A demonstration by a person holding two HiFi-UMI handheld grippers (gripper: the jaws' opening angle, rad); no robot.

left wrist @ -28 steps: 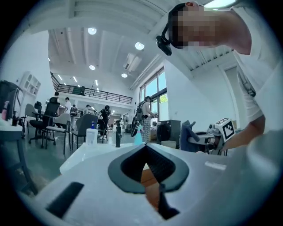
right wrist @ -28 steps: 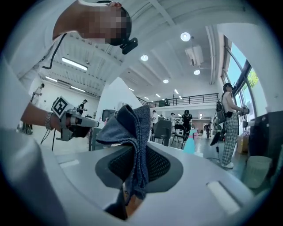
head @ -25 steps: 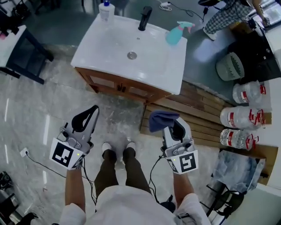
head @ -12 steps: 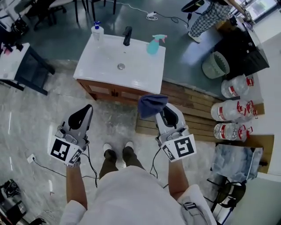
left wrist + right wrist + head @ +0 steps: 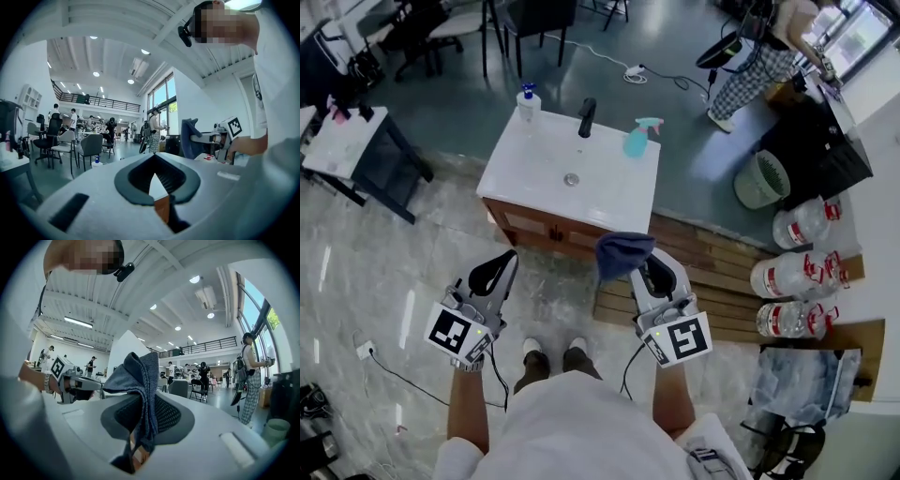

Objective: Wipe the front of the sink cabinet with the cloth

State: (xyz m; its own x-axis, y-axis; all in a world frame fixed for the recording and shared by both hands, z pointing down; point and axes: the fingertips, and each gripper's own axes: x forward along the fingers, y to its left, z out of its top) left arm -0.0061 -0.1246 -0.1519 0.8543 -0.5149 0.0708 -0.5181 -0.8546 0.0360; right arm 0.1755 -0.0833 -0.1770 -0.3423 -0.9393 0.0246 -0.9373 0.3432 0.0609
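Okay, I read left gripper (image 5: pixel 492 273) with jaws closed tip to tip, nothing between them. Cabinet (image 5: pixel 539 228) sits beyond both grippers, brown front facing me, long axis left to right, slightly skewed, under white sink top (image 5: pixel 609 192). Blue cloth (image 5: pixel 622 251) is bunched, standing out past jaw tips toward cabinet's right end, clear of it. Right gripper (image 5: pixel 649 269) has jaws clamped on cloth's lower fold. Marker cube (image 5: pixel 682 339) shows black-white squares only. Jugs (image 5: pixel 794 276) far right, red labels too small to read.
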